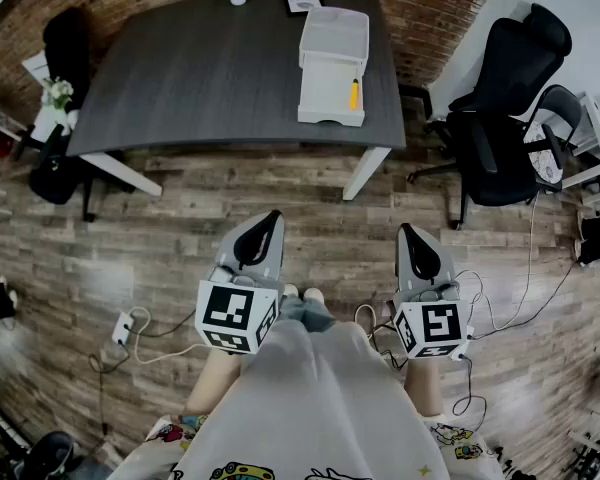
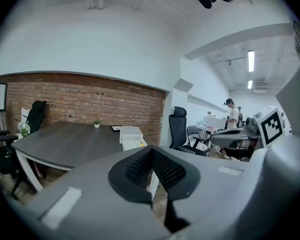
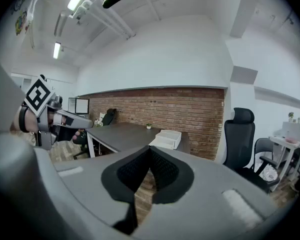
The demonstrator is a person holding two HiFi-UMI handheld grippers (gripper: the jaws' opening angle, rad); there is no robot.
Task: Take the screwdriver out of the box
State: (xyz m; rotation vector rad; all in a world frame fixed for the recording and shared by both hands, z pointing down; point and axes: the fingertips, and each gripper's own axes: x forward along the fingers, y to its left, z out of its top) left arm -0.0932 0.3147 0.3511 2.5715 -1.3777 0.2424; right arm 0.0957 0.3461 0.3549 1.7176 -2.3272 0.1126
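Left gripper (image 1: 270, 218) and right gripper (image 1: 408, 231) hang over the wood floor (image 1: 170, 228), jaws pressed together on nothing. The screwdriver (image 1: 354, 93) (yellow-handled) lies in the open white box (image 1: 318, 93) on the desk (image 1: 200, 68), well apart.

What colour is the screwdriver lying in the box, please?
Yellow-orange; the head view shows the screwdriver best.
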